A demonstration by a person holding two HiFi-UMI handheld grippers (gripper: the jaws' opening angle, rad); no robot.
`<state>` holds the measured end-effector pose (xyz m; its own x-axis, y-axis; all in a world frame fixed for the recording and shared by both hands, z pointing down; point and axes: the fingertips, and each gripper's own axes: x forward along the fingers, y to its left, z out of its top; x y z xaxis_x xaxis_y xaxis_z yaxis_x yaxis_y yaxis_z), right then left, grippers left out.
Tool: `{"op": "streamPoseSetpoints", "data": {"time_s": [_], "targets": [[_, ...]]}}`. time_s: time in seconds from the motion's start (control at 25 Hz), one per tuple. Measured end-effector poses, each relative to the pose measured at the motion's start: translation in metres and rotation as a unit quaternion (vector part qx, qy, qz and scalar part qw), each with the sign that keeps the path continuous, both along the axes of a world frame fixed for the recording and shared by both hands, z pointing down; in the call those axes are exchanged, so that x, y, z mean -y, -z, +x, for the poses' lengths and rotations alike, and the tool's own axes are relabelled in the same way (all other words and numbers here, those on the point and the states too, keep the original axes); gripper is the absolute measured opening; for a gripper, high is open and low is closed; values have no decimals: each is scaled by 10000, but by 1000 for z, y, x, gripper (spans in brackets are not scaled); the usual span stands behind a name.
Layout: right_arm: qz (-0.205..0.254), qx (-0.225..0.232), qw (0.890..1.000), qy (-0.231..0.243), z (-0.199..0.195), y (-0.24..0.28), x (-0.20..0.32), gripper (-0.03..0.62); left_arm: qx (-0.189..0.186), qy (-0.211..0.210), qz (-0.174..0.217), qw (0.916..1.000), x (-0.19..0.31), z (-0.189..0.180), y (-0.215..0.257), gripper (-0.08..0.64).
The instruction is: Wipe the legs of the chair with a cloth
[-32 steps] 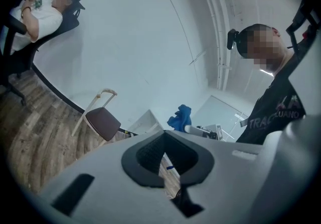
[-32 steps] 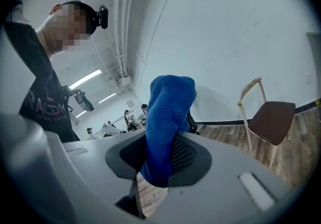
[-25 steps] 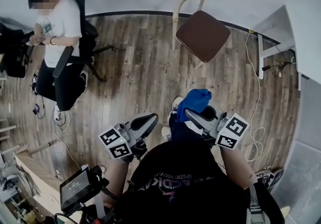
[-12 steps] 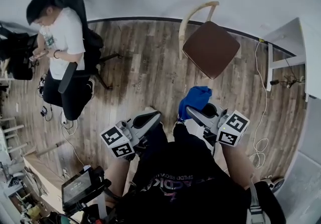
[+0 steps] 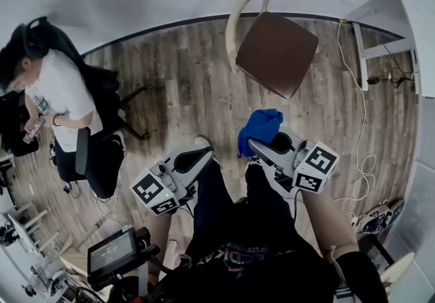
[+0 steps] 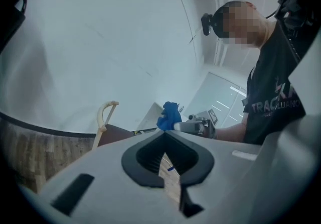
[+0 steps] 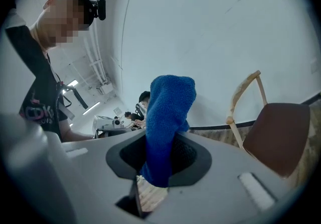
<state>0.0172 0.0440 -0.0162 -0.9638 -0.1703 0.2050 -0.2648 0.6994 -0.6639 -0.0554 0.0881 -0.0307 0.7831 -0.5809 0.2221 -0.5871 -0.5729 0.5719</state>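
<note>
Head view: one chair, one cloth.

Right tongs grip blue cloth; chair beyond.

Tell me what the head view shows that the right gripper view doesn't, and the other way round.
Head view only: white cables trailing over the wood floor, a white table, and the marker cube on the right gripper. Right gripper view only: the wearer's head camera, and the jaws shut on the blue cloth. Both: that cloth and the brown-seated chair with its pale wooden back.
</note>
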Motion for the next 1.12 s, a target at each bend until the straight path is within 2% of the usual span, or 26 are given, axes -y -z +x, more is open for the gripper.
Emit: {"op": "streamPoseSetpoints", "data": {"time_s": [0.16, 0.36, 0.44, 0.56, 0.68, 0.84, 0.96, 1.12], "targets": [[-163, -186, 9993, -279, -24, -32, 16, 101, 127, -395, 47, 9991, 19, -24, -29, -2], [-139, -358, 9952, -899, -54, -80, 40, 100, 210, -844, 88, 9962, 28, -53, -82, -2], [-112, -389, 9941, -1011, -67, -99, 49, 100, 237, -991, 128, 9947, 33, -63, -106, -2], [-83, -403, 9938, -1031, -75, -125, 51, 100, 183, -895, 367, 9951, 39, -69, -126, -2], [-127, -423, 9943, -972, -80, -159, 51, 100, 418, -800, 613, 9940, 41, -77, -149, -2], [-87, -477, 9962, -721, -87, -216, 66, 100, 634, -637, 718, 9934, 44, -83, -205, 0], [-109, -471, 9972, -578, -87, -261, 72, 100, 505, -532, 718, 9947, 42, -76, -249, -2], [-121, -543, 9962, -664, -80, -323, 83, 100, 428, -558, 875, 9937, 39, -54, -305, 0]]}}
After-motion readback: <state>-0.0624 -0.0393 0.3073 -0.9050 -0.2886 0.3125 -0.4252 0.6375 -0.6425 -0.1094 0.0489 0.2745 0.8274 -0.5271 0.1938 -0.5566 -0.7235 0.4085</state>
